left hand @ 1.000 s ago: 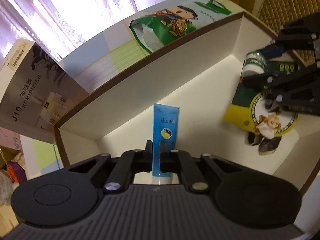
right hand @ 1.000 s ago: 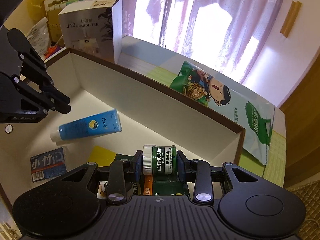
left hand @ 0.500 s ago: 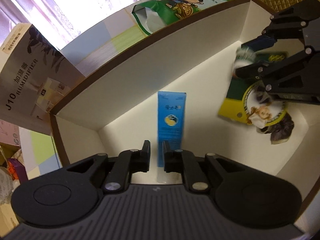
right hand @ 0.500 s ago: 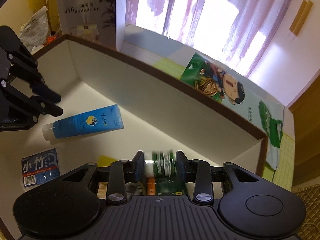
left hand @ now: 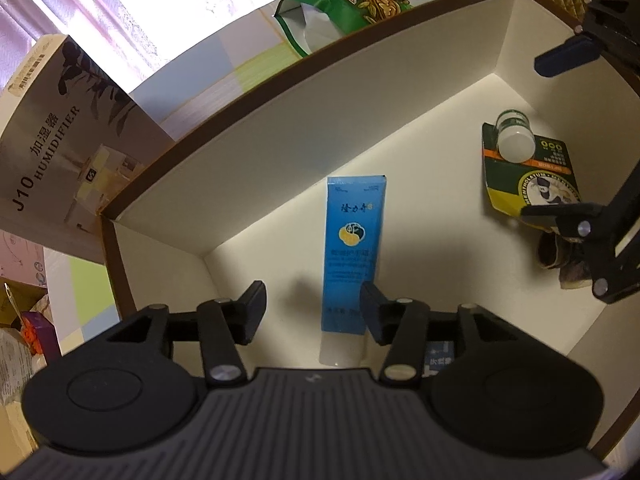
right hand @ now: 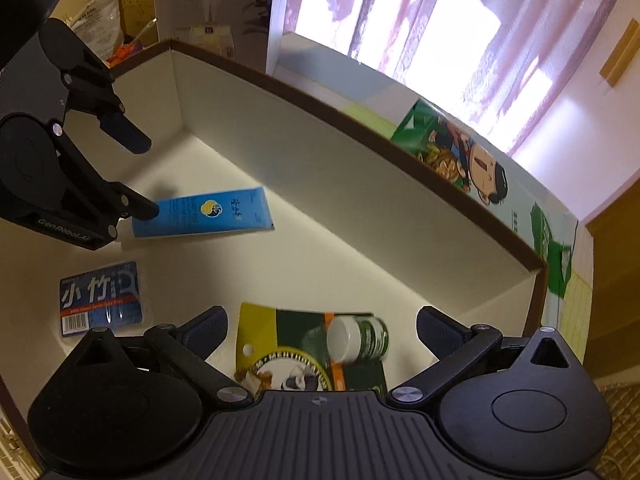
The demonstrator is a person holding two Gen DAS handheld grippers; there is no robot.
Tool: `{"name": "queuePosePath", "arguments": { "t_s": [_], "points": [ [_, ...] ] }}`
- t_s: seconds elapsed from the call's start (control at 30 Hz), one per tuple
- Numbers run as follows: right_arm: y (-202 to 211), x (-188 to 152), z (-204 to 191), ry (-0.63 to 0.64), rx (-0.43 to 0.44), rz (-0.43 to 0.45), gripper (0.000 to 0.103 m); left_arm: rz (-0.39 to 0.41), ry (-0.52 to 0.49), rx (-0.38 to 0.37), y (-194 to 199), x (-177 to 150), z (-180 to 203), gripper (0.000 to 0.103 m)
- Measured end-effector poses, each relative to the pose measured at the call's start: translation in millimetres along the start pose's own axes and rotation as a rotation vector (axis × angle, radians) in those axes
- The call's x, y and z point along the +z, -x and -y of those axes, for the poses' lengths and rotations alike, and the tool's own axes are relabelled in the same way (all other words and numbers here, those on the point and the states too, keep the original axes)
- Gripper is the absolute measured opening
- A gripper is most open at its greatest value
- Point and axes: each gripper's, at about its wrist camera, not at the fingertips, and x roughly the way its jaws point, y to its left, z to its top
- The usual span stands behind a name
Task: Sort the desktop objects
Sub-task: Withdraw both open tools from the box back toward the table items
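- Left gripper (left hand: 313, 308) has just been opening; blue tube (left hand: 354, 252) lies loose in the box (left hand: 304, 128), long axis pointing away from it.
- Right gripper (right hand: 322, 330) has just been opening wide; jar (right hand: 358, 339) rests on the packet (right hand: 288, 344) between its jaws, untouched.

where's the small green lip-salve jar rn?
In the white open box, the small green white-lidded jar lies on its side atop the green-yellow card packet, between the open right gripper fingers.
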Motion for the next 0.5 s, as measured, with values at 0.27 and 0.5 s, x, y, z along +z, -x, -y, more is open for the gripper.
{"name": "queuePosePath", "arguments": {
  "t_s": [0.27,0.5],
  "points": [
    [8,-11,1,-0.032,-0.004,-0.011,0.103,-0.006,0.015,0.0,4,-4,4,0.055],
    [20,-18,1,-0.068,0.0,-0.01,0.103,-0.003,0.024,0.014,12,-11,7,0.06]
  ]
}}
